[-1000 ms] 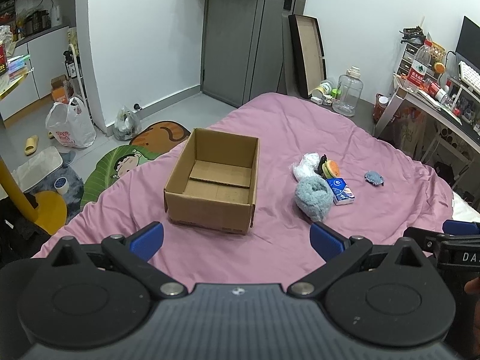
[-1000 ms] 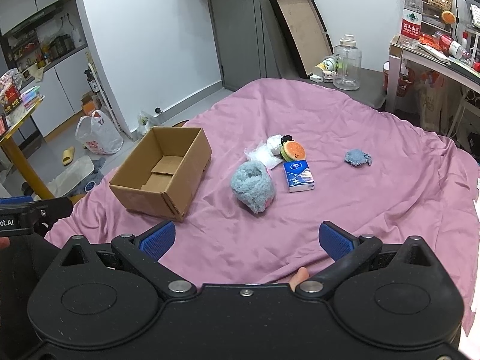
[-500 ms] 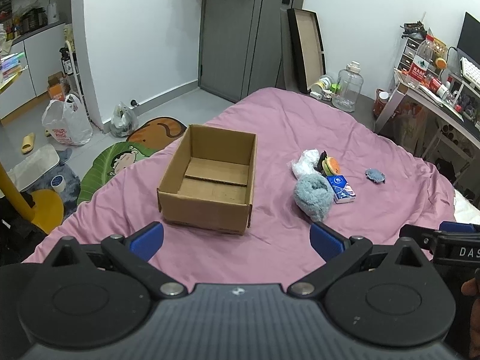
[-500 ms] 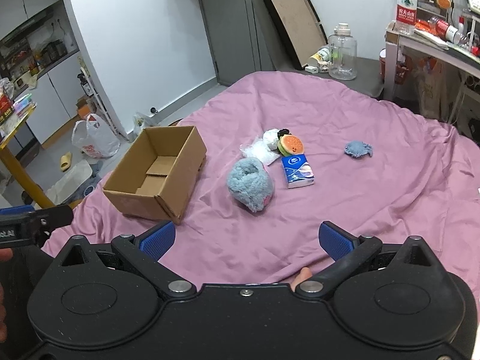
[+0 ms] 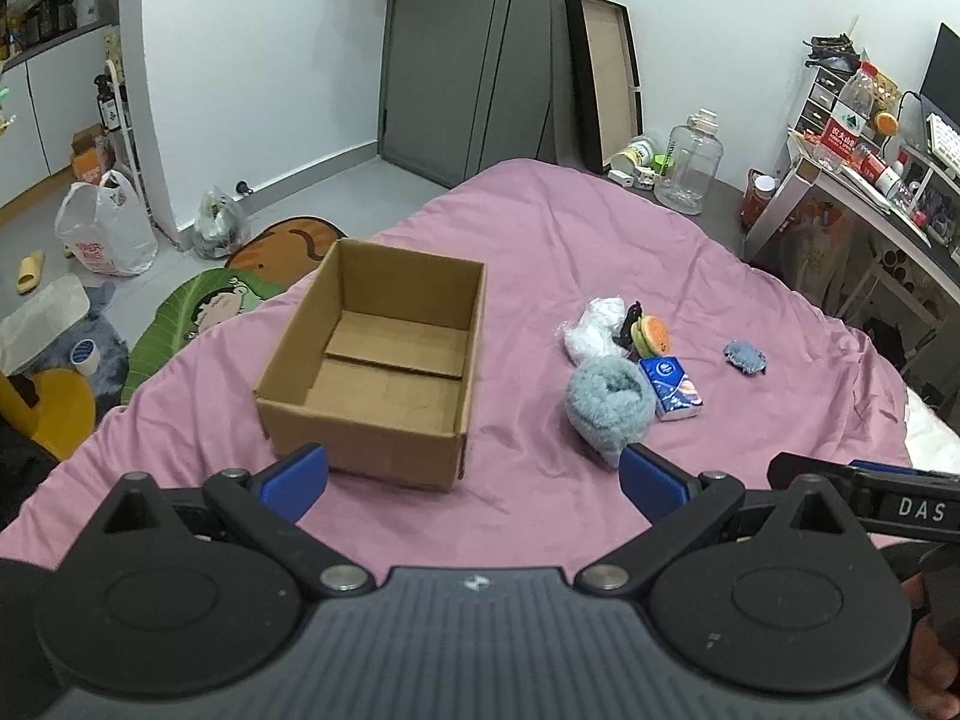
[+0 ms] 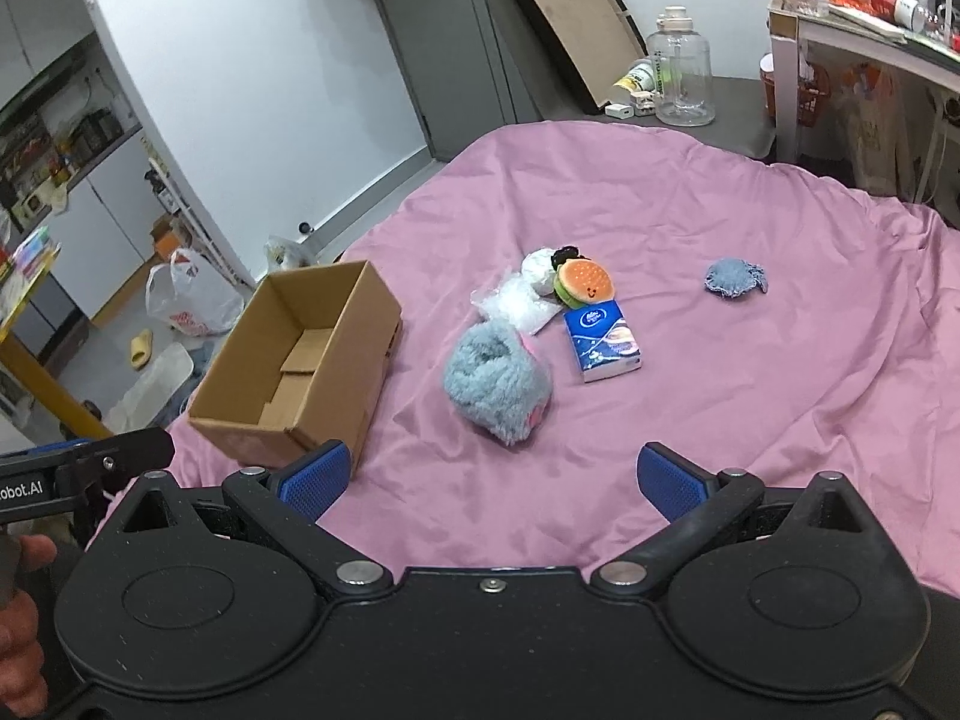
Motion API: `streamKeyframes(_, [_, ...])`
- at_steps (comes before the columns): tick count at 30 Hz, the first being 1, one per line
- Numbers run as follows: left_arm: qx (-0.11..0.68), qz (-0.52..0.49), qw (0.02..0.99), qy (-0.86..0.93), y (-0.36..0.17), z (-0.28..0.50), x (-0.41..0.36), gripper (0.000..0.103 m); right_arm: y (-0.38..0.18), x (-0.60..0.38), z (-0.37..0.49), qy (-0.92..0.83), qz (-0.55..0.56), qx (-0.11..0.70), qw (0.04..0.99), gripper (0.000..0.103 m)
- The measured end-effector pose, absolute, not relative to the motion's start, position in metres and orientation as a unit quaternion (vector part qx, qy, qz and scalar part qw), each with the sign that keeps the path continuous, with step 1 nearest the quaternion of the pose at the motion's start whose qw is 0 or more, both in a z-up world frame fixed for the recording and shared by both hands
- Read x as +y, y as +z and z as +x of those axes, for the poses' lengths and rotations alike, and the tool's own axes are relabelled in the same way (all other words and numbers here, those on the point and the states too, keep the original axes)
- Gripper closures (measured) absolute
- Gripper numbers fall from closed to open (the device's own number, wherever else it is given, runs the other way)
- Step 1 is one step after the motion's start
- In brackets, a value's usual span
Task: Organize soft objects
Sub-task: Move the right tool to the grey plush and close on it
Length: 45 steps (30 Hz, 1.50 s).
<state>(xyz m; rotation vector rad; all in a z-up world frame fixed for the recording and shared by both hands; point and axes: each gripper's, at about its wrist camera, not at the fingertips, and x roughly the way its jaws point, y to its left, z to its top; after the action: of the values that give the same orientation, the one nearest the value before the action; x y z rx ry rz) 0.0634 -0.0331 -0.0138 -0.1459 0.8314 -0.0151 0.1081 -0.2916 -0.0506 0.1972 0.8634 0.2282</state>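
Observation:
An open, empty cardboard box point(image 5: 384, 372) point(image 6: 300, 372) sits on the pink bedspread point(image 5: 540, 252). To its right lie a fluffy blue-grey plush point(image 5: 609, 405) point(image 6: 498, 387), a blue tissue pack point(image 5: 669, 387) point(image 6: 602, 345), a burger plush point(image 5: 651, 336) point(image 6: 583, 289), a white plastic-wrapped item point(image 5: 594, 327) point(image 6: 519, 303) and a small blue knitted piece point(image 5: 744, 355) point(image 6: 733, 278). My left gripper point(image 5: 474, 483) is open and empty, just short of the box's near wall. My right gripper point(image 6: 491, 483) is open and empty, just short of the fluffy plush.
A desk point(image 5: 870, 192) with bottles stands at the right. A clear water jug point(image 5: 687, 168) and a leaning frame point(image 5: 603, 78) stand beyond the bed. Plastic bags point(image 5: 105, 228) and mats point(image 5: 198, 318) lie on the floor at the left.
Both grippers have moved forward over the bed. The box and the soft objects now appear closer. Both grippers stay open and empty.

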Motion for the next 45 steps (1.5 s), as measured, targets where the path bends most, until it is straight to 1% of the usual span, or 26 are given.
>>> streamKeyframes(2, [0.405,-0.075,0.911,-0.013,-0.016,0.071,-0.036,0.002,-0.054,-0.295,0.115,0.111,0.106,0.419,0.895,0.001])
streamKeyframes(6, [0.412,-0.074,0.908,-0.023,-0.023,0.086,-0.044,0.002,-0.064,-0.301,0.131,0.112,0.125,0.428,0.888,0.008])
streamKeyframes(12, [0.425,-0.074,0.902,-0.032,-0.034,0.110,-0.056,0.006,-0.082,-0.307,0.155,0.109,0.154,0.446,0.875,0.012])
streamKeyframes(20, [0.442,-0.077,0.893,-0.036,-0.045,0.138,-0.065,0.007,-0.097,-0.312,0.183,0.106,0.175,0.459,0.864,0.014])
streamKeyframes(22, [0.446,-0.078,0.891,-0.037,-0.048,0.145,-0.069,0.008,-0.099,-0.312,0.190,0.106,0.178,0.463,0.862,0.017])
streamKeyframes(27, [0.457,-0.090,0.884,-0.037,-0.056,0.161,-0.071,0.013,-0.107,-0.314,0.207,0.105,0.193,0.468,0.856,0.021])
streamKeyframes(30, [0.463,-0.098,0.880,-0.040,-0.063,0.171,-0.074,0.017,-0.112,-0.314,0.216,0.107,0.201,0.469,0.853,0.024])
streamKeyframes(33, [0.463,-0.109,0.878,-0.044,-0.069,0.180,-0.075,0.027,-0.121,-0.314,0.222,0.109,0.212,0.467,0.852,0.025])
streamKeyframes(36, [0.464,-0.124,0.876,-0.047,-0.076,0.189,-0.077,0.032,-0.130,-0.314,0.228,0.121,0.225,0.462,0.849,0.027])
streamKeyframes(39, [0.467,-0.134,0.872,-0.054,-0.083,0.198,-0.080,0.032,-0.139,-0.313,0.235,0.125,0.231,0.466,0.845,0.032])
streamKeyframes(41, [0.472,-0.133,0.870,-0.056,-0.090,0.204,-0.083,0.036,-0.146,-0.314,0.240,0.122,0.234,0.473,0.841,0.037])
streamKeyframes(43, [0.480,-0.141,0.864,-0.062,-0.099,0.211,-0.085,0.045,-0.153,-0.316,0.245,0.121,0.244,0.482,0.833,0.044])
streamKeyframes(45, [0.488,-0.146,0.858,-0.064,-0.107,0.217,-0.086,0.049,-0.160,-0.319,0.249,0.119,0.256,0.489,0.825,0.047])
